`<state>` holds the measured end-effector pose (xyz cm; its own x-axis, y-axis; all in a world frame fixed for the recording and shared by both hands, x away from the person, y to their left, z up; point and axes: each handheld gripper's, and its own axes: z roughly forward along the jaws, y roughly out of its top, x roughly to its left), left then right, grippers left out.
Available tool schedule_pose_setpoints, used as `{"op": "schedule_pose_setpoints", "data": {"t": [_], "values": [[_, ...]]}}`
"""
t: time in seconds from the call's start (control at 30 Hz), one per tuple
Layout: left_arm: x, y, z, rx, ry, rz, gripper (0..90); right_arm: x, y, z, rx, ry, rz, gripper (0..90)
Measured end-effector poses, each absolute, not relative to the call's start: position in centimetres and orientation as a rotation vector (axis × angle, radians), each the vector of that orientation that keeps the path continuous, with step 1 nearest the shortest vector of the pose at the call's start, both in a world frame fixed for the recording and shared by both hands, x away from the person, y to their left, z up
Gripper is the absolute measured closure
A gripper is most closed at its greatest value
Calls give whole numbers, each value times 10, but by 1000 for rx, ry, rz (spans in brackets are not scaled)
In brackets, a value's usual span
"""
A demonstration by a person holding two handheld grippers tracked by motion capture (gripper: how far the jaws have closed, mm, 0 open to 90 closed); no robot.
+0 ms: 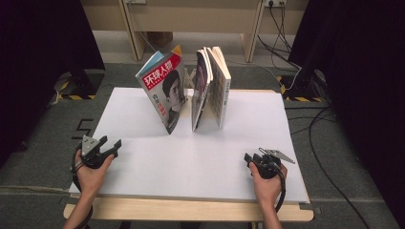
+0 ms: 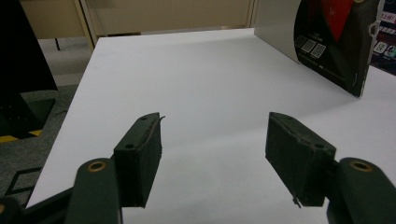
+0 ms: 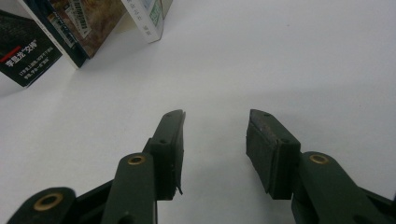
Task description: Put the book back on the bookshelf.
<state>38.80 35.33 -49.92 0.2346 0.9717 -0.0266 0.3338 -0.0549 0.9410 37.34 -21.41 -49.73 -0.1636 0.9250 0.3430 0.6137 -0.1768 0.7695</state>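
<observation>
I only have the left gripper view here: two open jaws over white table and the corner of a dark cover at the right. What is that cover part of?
Observer: A magazine with a red title band, standing tilted on the table.
Operator: Is it the only one standing?
Observer: No. To its right more magazines stand as a group, fanned apart at the top.
Operator: And the right gripper?
Observer: The right gripper is open with nothing between its jaws, near the table's front right part, apart from the magazines.
</observation>
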Motion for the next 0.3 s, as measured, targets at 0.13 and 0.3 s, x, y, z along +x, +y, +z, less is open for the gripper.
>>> {"op": "schedule_pose_setpoints", "data": {"t": [0.13,0.3], "values": [[388,354,-499,1566,1262,853,340,373,-214,-497,1763,1752,1269,565],[387,355,-500,1542,1266,856,330,373,-213,-497,1785,1749,1271,563]]}}
